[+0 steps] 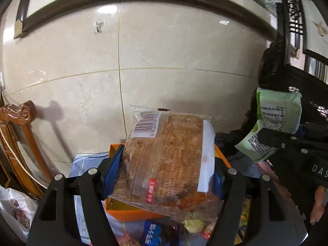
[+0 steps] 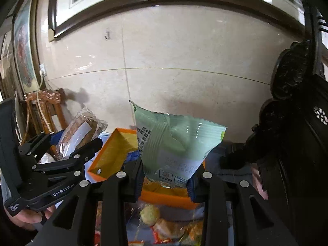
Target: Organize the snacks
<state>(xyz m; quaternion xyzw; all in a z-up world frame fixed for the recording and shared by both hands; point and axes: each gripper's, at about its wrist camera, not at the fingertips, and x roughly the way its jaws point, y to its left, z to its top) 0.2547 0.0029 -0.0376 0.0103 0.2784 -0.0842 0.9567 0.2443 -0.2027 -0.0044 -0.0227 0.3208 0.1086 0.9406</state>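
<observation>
My left gripper [image 1: 166, 176] is shut on a clear packet of brown cake [image 1: 168, 160] with a barcode, held up above an open orange box [image 1: 127, 211]. My right gripper [image 2: 166, 182] is shut on a pale green snack packet [image 2: 176, 143], held upright above the same orange box [image 2: 110, 153]. In the left wrist view the green packet [image 1: 274, 121] and the right gripper [image 1: 272, 141] show at the right. In the right wrist view the left gripper [image 2: 67, 143] with the brown cake packet [image 2: 80, 131] shows at the left.
Loose snack packets lie below the box: a blue one [image 1: 157, 235] and yellow ones [image 2: 151, 213]. A tiled wall [image 1: 164, 61] is close behind. A carved wooden chair [image 1: 18, 135] stands left, dark carved furniture [image 2: 297, 123] right, a plastic bag [image 1: 16, 207] at lower left.
</observation>
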